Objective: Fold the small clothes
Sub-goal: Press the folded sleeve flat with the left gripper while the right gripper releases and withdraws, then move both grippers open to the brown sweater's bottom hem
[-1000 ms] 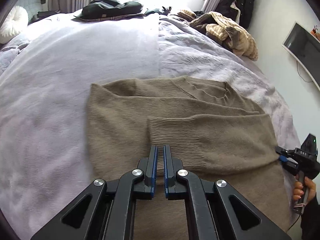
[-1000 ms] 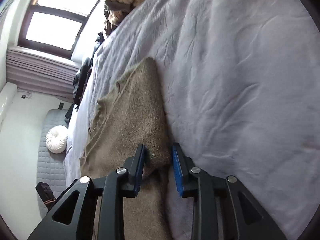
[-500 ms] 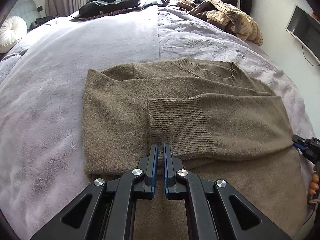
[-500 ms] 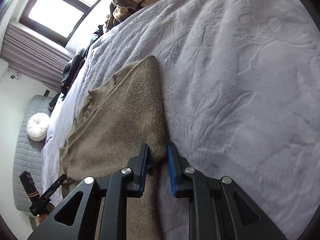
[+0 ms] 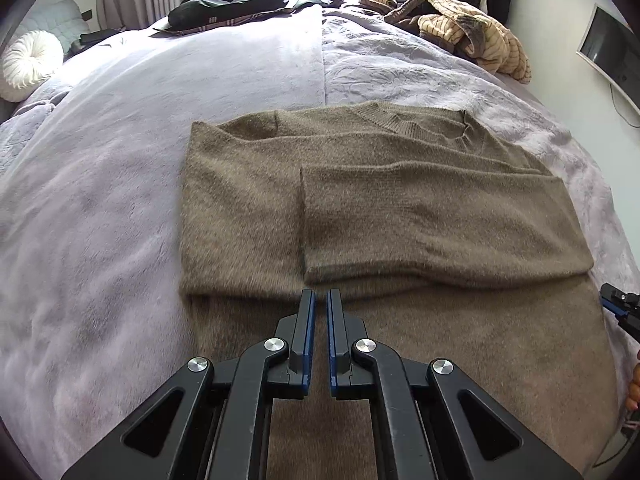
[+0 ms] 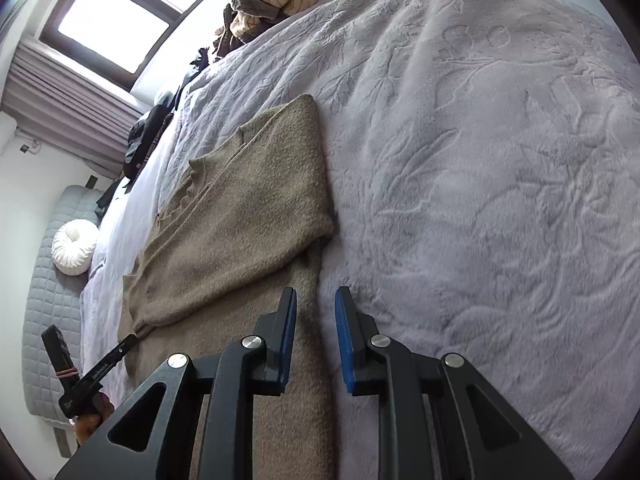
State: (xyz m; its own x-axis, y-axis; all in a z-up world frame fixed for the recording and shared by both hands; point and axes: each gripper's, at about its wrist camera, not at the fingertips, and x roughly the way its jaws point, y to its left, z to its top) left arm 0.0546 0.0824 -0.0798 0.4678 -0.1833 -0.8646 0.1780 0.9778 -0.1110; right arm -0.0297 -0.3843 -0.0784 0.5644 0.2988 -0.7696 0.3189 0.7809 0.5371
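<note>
A brown knit sweater (image 5: 360,208) lies flat on the lilac bed cover (image 5: 120,200), neck away from me, with one sleeve folded across its chest. My left gripper (image 5: 318,300) hovers above the sweater's lower body, jaws nearly closed and holding nothing. The sweater also shows in the right wrist view (image 6: 248,216). My right gripper (image 6: 316,308) is open over the sweater's right side edge, gripping nothing. The right gripper appears at the right edge of the left wrist view (image 5: 618,308), and the left gripper at the lower left of the right wrist view (image 6: 120,348).
A striped tan garment pile (image 5: 472,32) and dark clothes (image 5: 228,0) lie at the bed's far end. A white round cushion (image 5: 28,60) sits at far left. A wall screen (image 5: 612,52) is on the right.
Both grippers have pulled back toward the sweater's hem. The right gripper let go of the folded sleeve's edge and opened. The left gripper stayed nearly closed.
</note>
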